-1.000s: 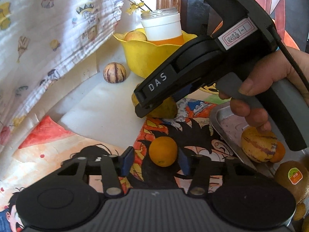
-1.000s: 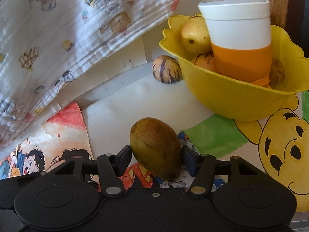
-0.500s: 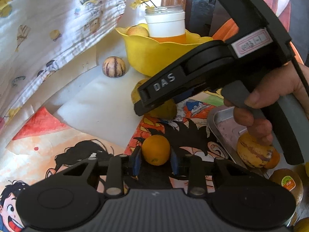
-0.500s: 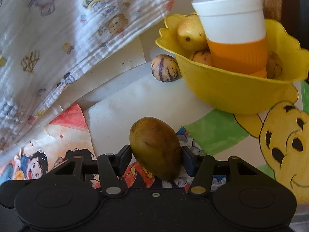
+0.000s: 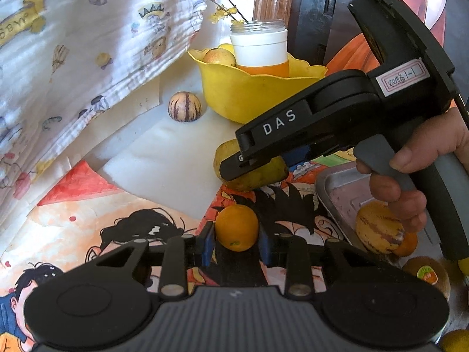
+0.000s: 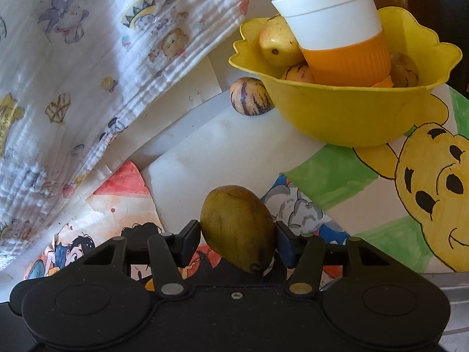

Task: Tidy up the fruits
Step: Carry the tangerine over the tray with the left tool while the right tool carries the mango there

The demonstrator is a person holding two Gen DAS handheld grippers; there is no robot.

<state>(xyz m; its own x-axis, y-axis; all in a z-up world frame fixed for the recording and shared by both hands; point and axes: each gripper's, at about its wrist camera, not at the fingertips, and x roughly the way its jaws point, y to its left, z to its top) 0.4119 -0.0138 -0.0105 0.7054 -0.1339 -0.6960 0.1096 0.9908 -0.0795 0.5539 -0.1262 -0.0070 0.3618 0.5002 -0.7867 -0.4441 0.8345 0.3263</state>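
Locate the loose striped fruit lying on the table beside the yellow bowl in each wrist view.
Left wrist view: the striped fruit sits upper centre-left, just left of the yellow bowl, below the hanging cloth.
Right wrist view: the striped fruit is upper centre, tucked against the bowl's left side.
Shared landmark: the white-and-orange cup standing in the bowl.

Black right gripper (image 5: 258,161), white "DAS" lettering, grey handle, blue pads

We see a worktop (image 6: 234,152) papered with cartoon drawings, a printed white cloth (image 5: 88,44) hanging along its far-left edge, perhaps dark wooden furniture (image 5: 310,8) behind, sunlit.
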